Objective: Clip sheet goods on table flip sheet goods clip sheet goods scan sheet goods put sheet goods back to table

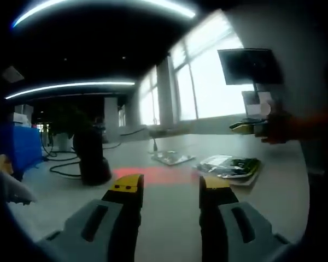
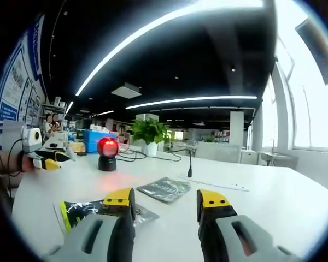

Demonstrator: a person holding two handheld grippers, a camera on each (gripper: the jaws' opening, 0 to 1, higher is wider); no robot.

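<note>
Sheet goods: two flat packets lie on the white table, green-edged packet near its front edge, grey packet farther in. Scanner glows red beyond. Left gripper and right gripper: jaws spread, empty.

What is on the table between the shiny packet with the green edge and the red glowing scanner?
In the right gripper view, a dark flat packet lies roughly between the green-edged packet and the scanner; otherwise bare table.

Packet partly behind right tongs; print unreadable.
</note>
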